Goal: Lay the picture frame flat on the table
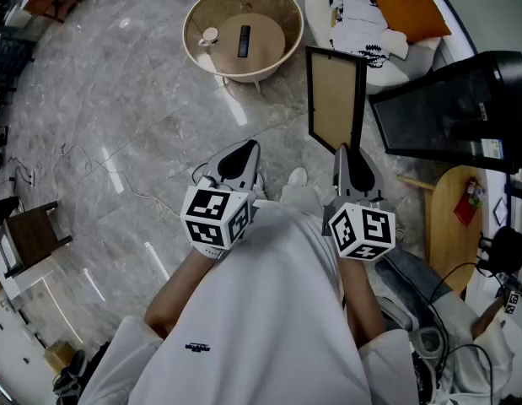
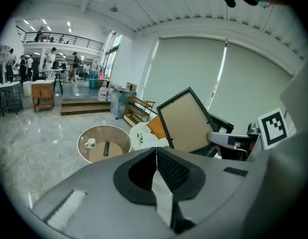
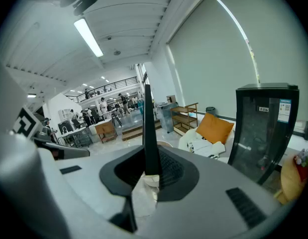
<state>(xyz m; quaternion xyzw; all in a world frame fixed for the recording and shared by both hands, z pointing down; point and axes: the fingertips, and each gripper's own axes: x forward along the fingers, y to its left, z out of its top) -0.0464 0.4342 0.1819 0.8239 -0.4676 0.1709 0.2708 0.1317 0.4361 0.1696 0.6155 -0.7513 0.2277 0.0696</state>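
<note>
My right gripper (image 1: 349, 152) is clamped on the lower edge of the picture frame (image 1: 335, 99), near a corner. Its own view shows the black rim standing edge-on between the pads, so the hold is thin. The frame is up in the air, upright, with its tan back toward me. It is off to the right of the round table (image 1: 196, 51) and not touching it. My left gripper (image 1: 241, 157) is closed on nothing, just beside the right one. To do this well, I judge I should carry the frame over the table first. Then I should tip it slowly so one long edge meets the top before the rest comes down. The cup (image 1: 209, 35) by the left rim and the remote (image 1: 244, 41) at the middle take up room, so the right side looks safest. With so narrow a grip the frame may swing, and my free gripper could steady its far edge.
</note>
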